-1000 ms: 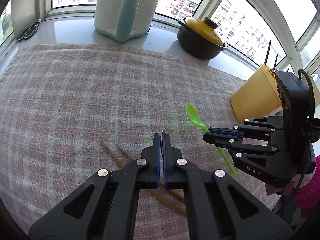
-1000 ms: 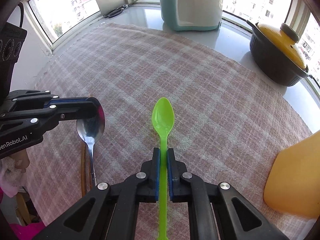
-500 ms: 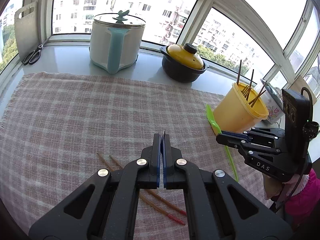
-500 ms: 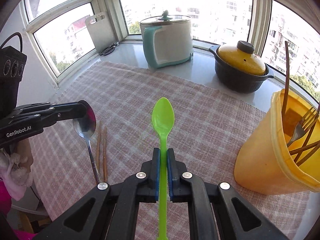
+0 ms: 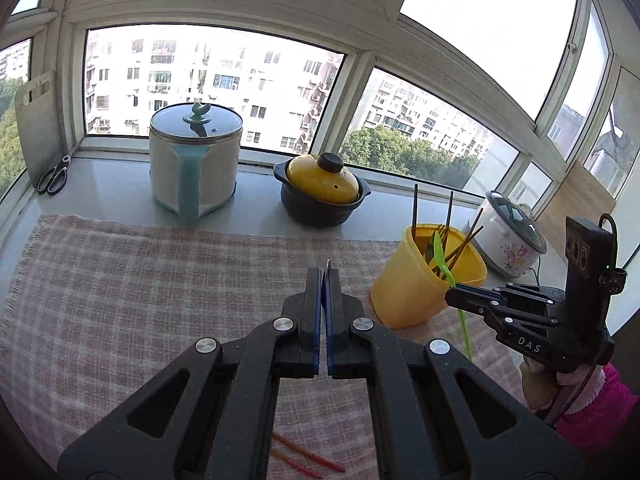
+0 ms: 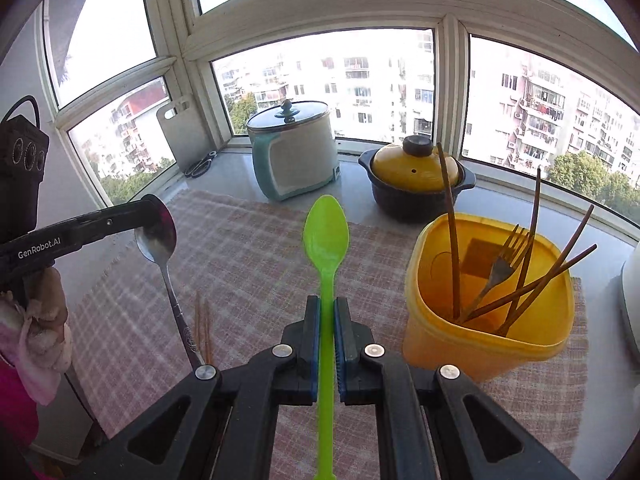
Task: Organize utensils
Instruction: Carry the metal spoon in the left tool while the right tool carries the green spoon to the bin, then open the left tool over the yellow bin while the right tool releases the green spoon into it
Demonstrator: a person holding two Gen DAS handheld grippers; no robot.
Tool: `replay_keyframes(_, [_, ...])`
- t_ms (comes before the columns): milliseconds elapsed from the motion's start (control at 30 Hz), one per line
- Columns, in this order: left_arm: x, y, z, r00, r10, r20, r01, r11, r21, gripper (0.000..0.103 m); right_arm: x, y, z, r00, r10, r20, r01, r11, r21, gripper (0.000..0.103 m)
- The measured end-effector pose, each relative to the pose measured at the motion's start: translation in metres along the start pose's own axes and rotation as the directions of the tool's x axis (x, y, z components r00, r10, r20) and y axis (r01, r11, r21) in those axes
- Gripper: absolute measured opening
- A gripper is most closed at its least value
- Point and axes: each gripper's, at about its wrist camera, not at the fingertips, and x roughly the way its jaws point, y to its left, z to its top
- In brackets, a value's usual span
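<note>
My right gripper [image 6: 327, 304] is shut on a green plastic spoon [image 6: 326, 236], bowl pointing forward, held in the air left of the yellow utensil holder [image 6: 486, 344]. The holder contains a fork [image 6: 505, 258] and several chopsticks. My left gripper [image 5: 324, 276] is shut on a metal spoon [image 6: 158, 240] by its bowl, handle hanging down; only its thin edge [image 5: 328, 265] shows between the fingers. In the left wrist view the right gripper [image 5: 454, 298] holds the green spoon [image 5: 442, 258] at the holder's [image 5: 404, 300] rim. Two chopsticks [image 5: 308, 456] lie on the plaid cloth.
A plaid cloth [image 5: 140, 280] covers the counter. Behind it stand a white-and-teal cooker [image 5: 196, 160], a black pot with yellow lid [image 5: 322, 190] and a floral rice cooker [image 5: 510, 240]. Scissors [image 5: 54, 174] and a cutting board [image 5: 36, 124] lie at the far left.
Both grippers have lifted and tilted up from the cloth with their spoons. The right gripper carried the green spoon toward the yellow holder.
</note>
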Motion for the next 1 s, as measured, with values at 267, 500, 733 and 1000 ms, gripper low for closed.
replay_keyframes(267, [0.012,-0.036,0.024,0.998,-0.045,0.054,0.044,0.999,0.025,0.000,-0.035,-0.036,0.009,0.995,-0.068,0.072,0.064,0.997,0.050,0.004])
replay_keyframes(500, [0.032,-0.065,0.042,0.995,-0.067,0.074,0.062,0.996,0.060,0.000,-0.056,-0.066,0.020,0.984,-0.117,0.132,0.104,0.990,0.096,0.004])
replay_keyframes(733, [0.063,-0.085,0.057,0.996,-0.045,0.073,0.039,0.996,0.077,0.000,-0.067,-0.088,0.031,0.974,-0.144,0.177,0.122,0.984,0.127,0.004])
replay_keyframes(1000, [0.088,-0.103,0.079,0.995,-0.028,0.092,0.019,0.994,0.103,0.000,-0.058,-0.104,0.045,0.969,-0.158,0.191,0.132,0.981,0.141,0.004])
